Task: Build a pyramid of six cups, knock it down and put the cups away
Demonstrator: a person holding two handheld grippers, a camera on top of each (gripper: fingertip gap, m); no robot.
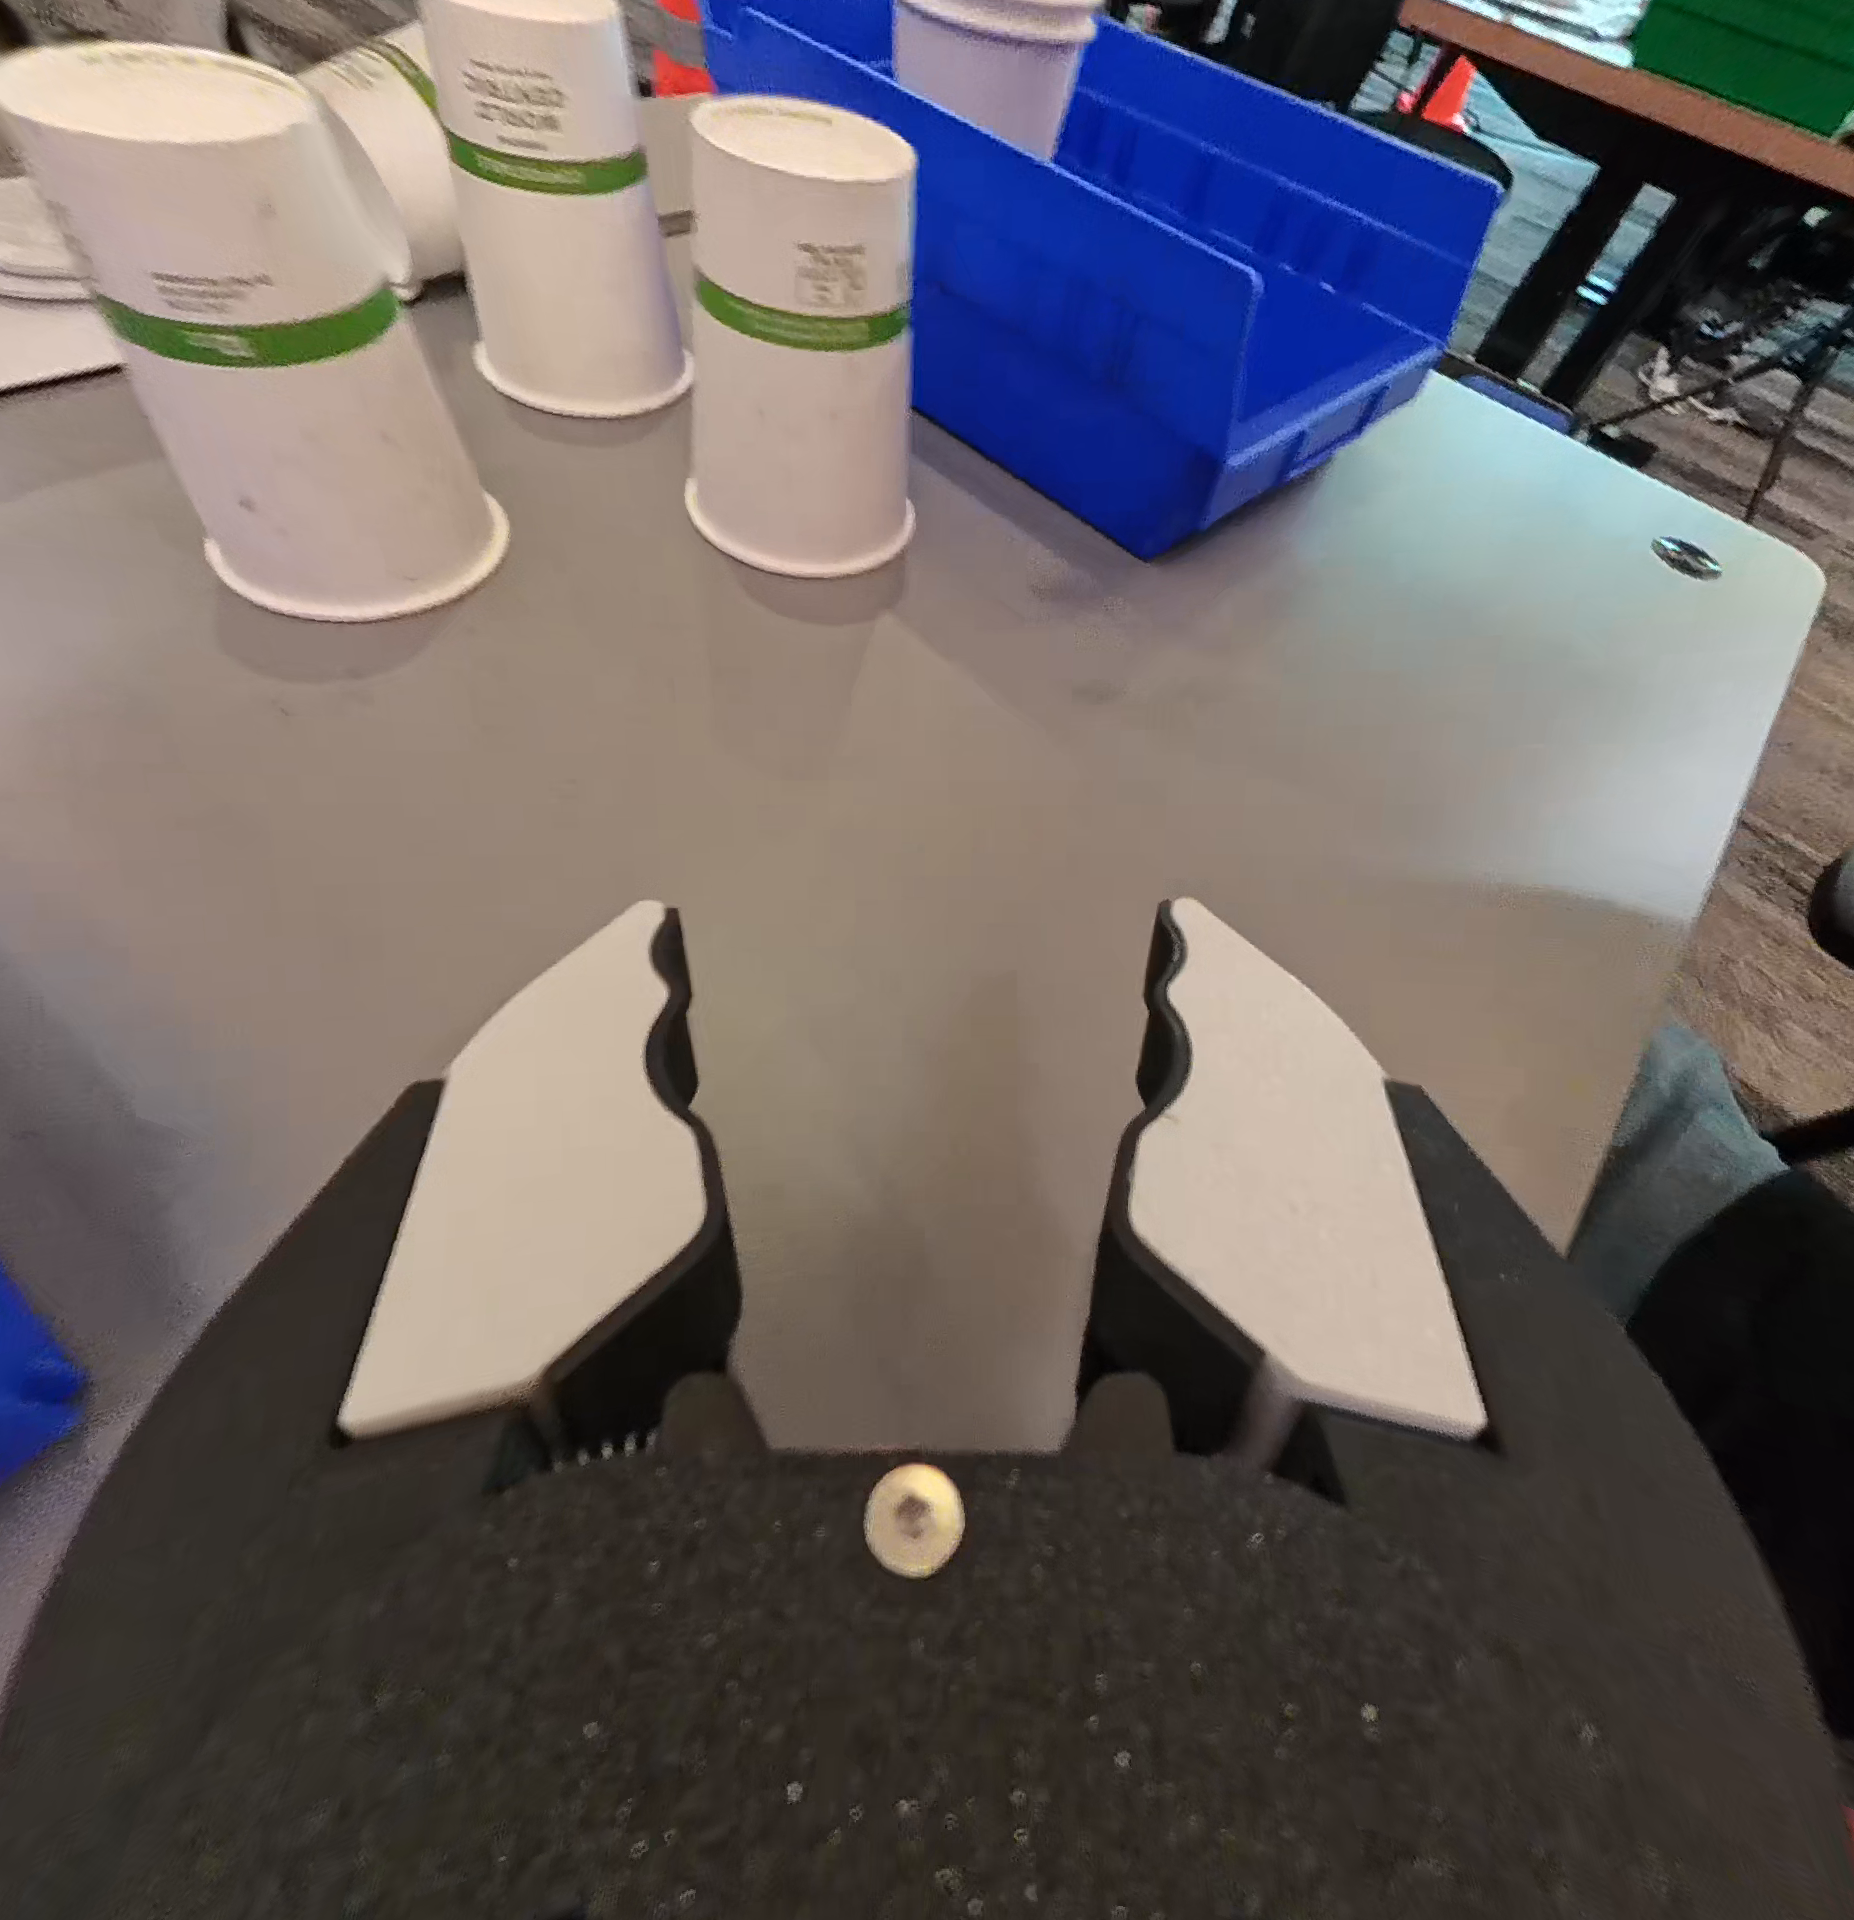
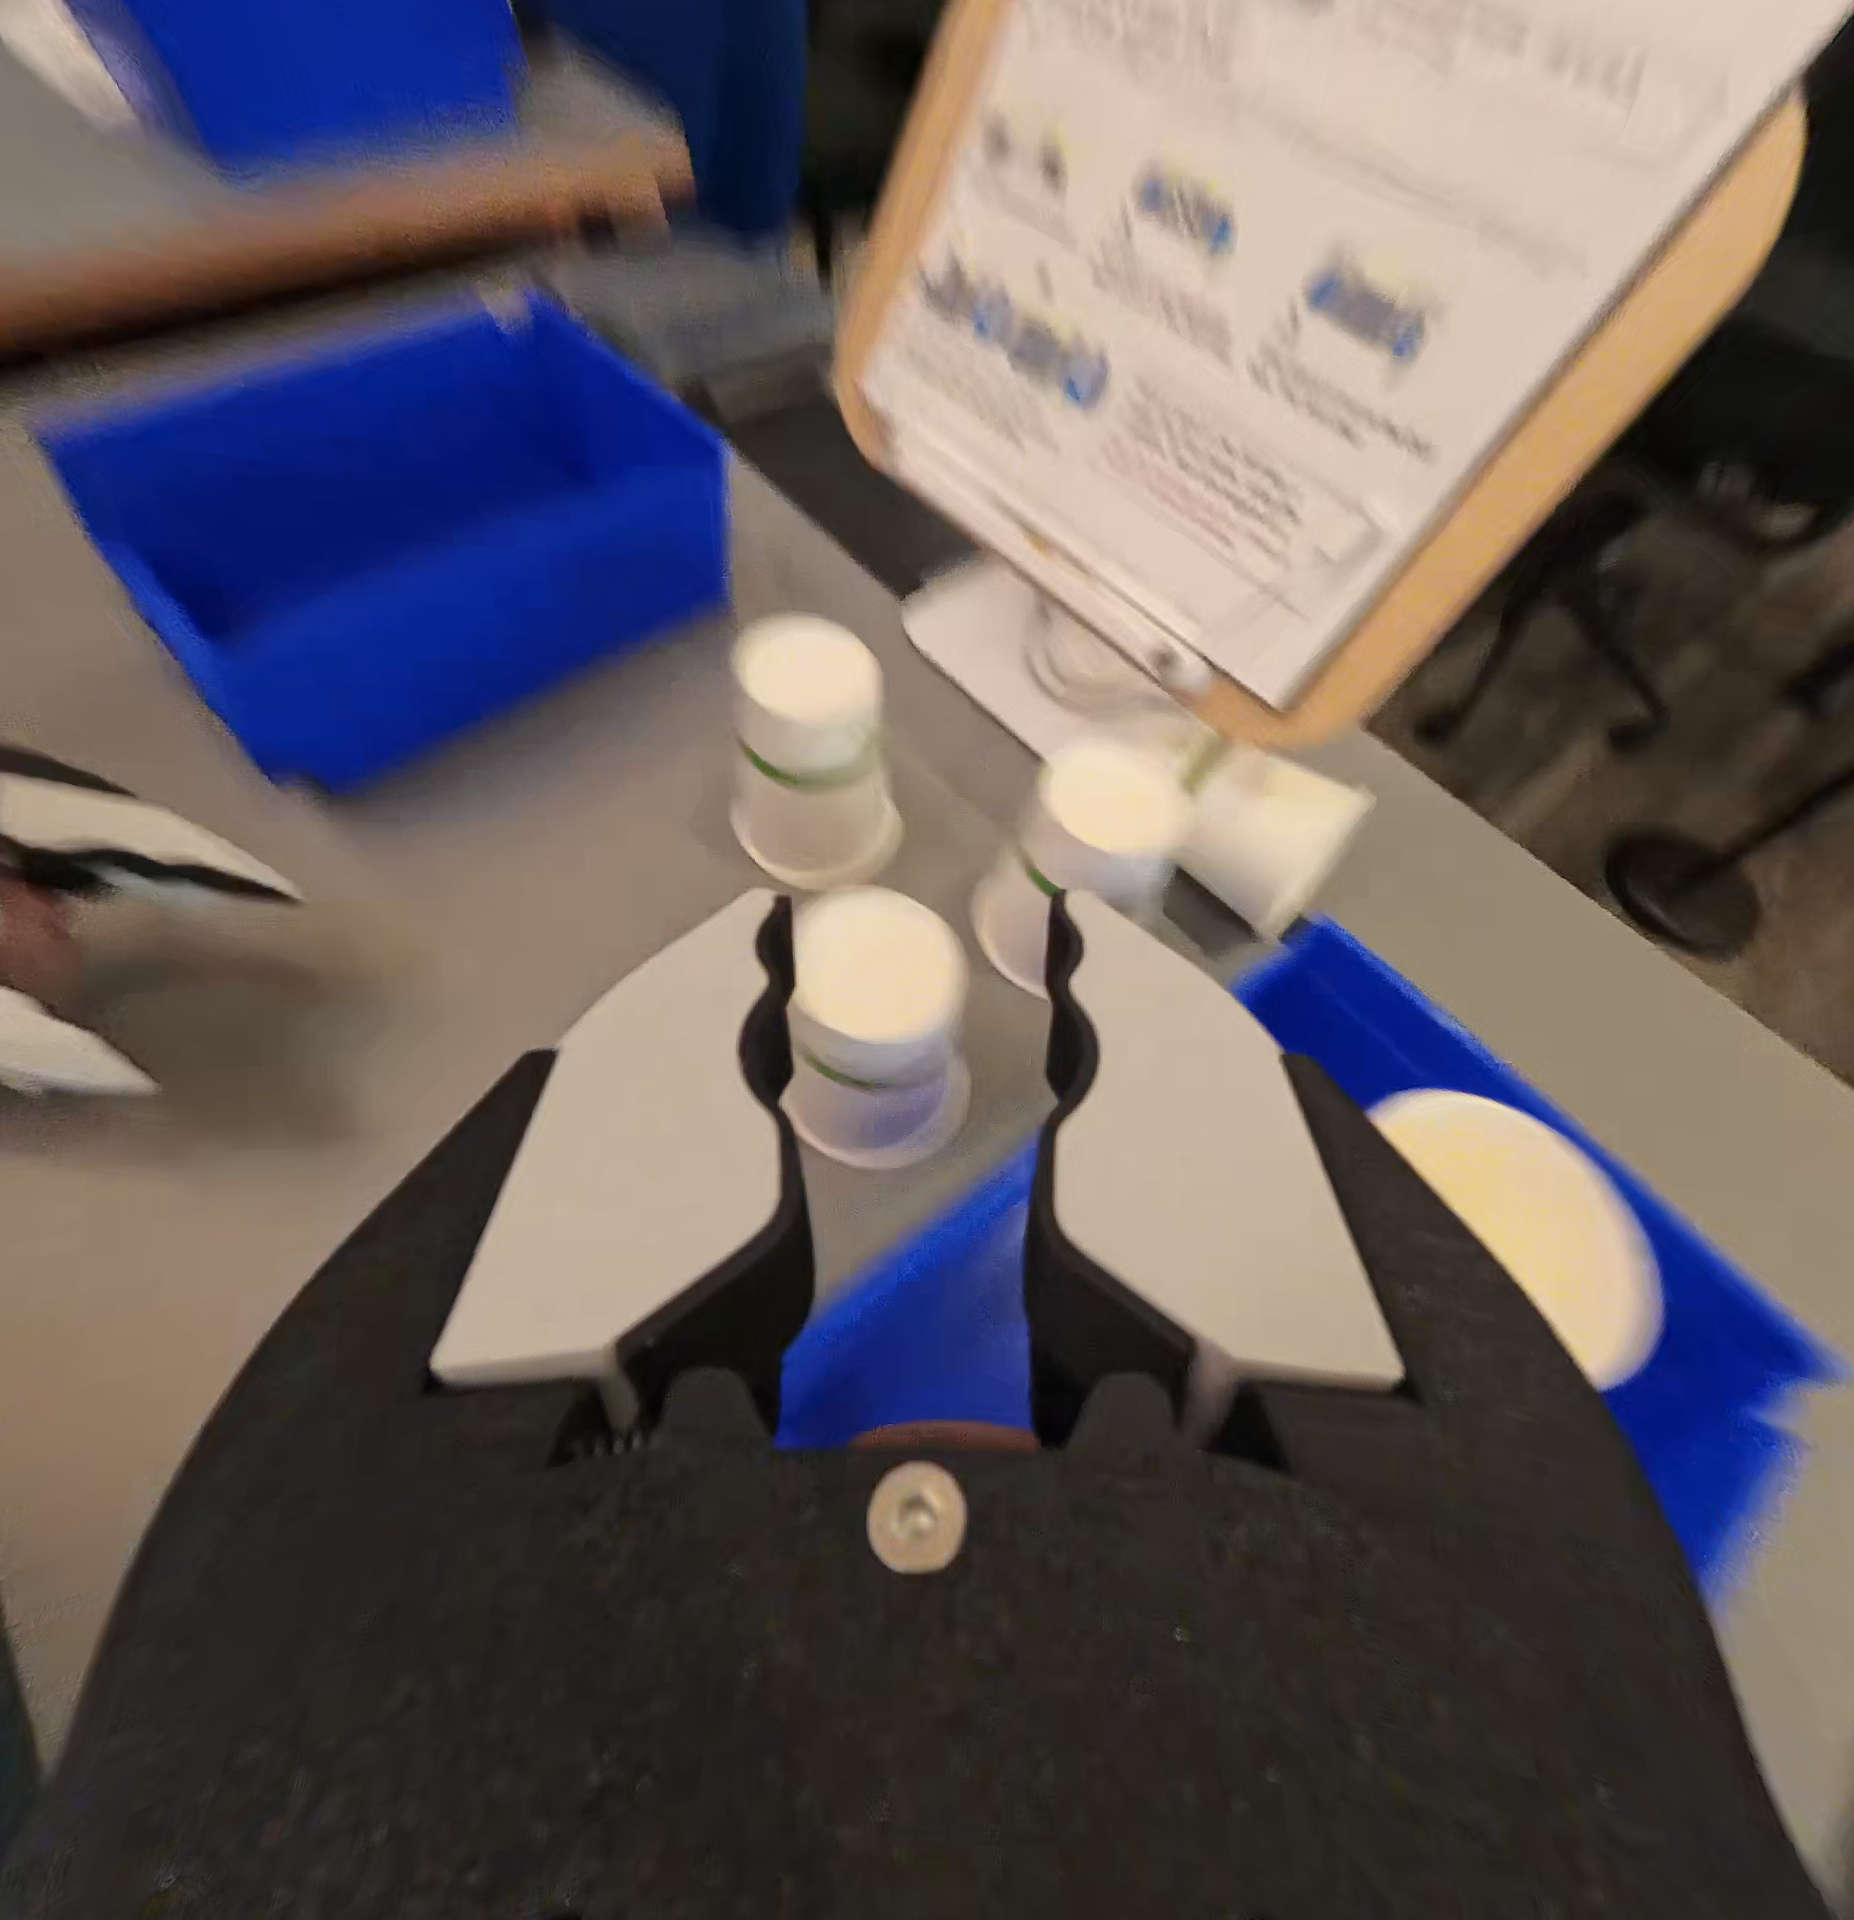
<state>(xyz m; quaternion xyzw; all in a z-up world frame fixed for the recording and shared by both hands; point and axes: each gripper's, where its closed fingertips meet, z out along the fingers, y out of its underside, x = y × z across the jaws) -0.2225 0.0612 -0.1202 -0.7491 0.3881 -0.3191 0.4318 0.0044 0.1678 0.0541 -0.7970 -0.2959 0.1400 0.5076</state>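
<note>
**Cups standing loose on the table, both grippers empty**

Three cups [image 1: 798,343] stand upside down and apart on the grey table [image 1: 1006,779]; a fourth [image 1: 393,156] lies on its side behind them. Another cup [image 1: 990,62] sits in the blue bin [image 1: 1162,343] just right of them. The left gripper [image 1: 918,914] hovers low, jaws wide apart, holding nothing. The right gripper [image 2: 918,909] hangs above the cups, jaws parted and empty; its view is blurred. A clipboard [image 2: 1318,312] stands behind the cups.
</note>
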